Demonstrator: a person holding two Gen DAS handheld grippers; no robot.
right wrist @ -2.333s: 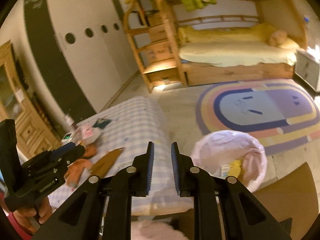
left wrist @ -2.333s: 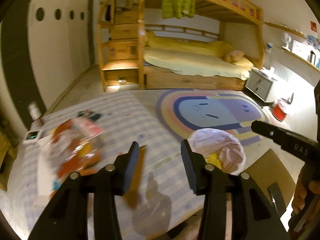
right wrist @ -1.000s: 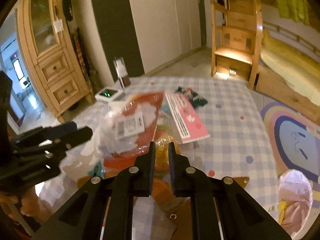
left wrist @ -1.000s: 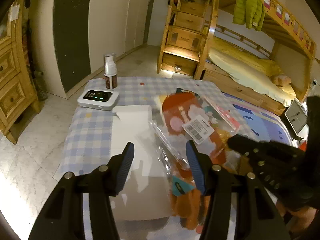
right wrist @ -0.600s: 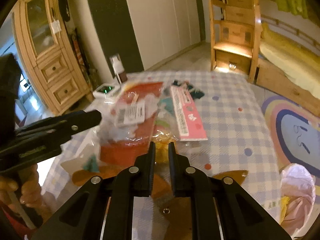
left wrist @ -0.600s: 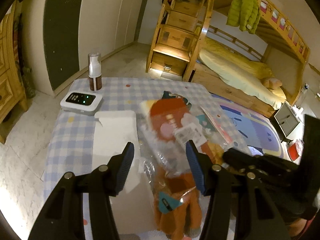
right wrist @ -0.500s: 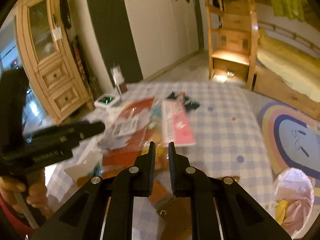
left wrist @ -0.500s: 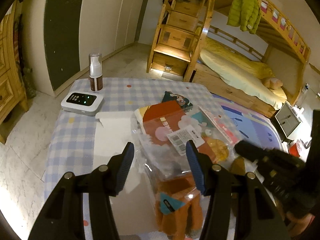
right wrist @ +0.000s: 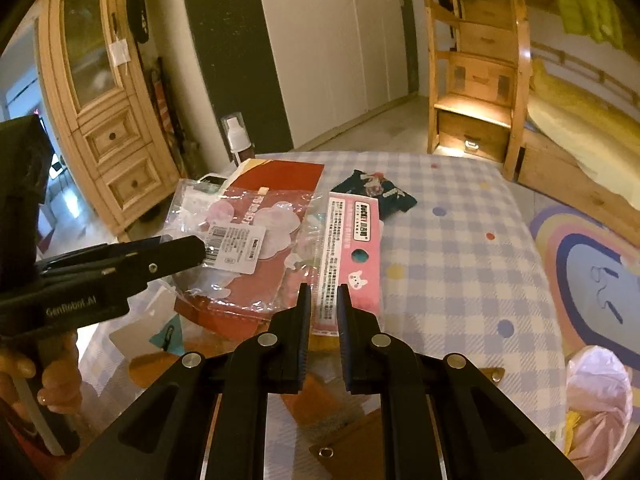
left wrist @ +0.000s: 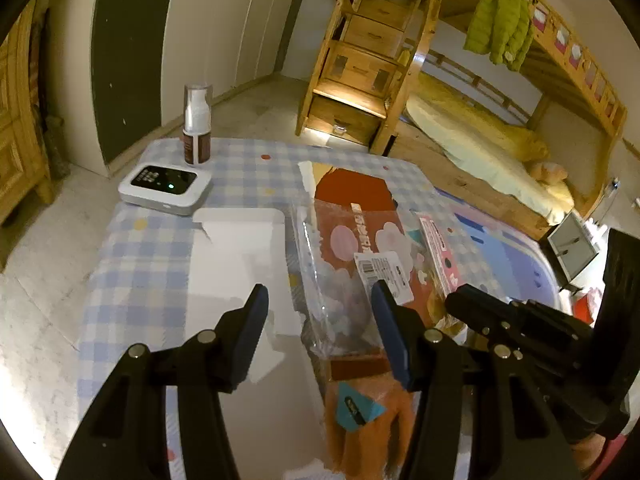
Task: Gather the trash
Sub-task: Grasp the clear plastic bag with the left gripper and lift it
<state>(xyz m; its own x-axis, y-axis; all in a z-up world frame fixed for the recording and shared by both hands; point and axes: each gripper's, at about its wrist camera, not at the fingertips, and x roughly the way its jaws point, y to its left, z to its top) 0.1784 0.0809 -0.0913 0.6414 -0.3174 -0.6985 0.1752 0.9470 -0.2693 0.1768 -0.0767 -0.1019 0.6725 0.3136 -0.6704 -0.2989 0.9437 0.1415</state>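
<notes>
A pile of wrappers lies on the blue checked table. A clear bag with a red card and barcode label lies on top, beside a pink packet, an orange packet with a blue tag and a dark small packet. My left gripper is open above the clear bag's near edge and a white sheet; it also shows in the right wrist view. My right gripper is nearly shut, empty, over the pink packet's near end.
A white device and a pump bottle stand at the table's far left corner. A bin with a pink liner stands on the floor at the right. A bunk bed, wooden cabinet and rug surround the table.
Both grippers swung from the bin side back over the wrapper pile. The clear bag shifted on the table in the last second. Left jaws stayed open, right jaws stayed nearly shut.
</notes>
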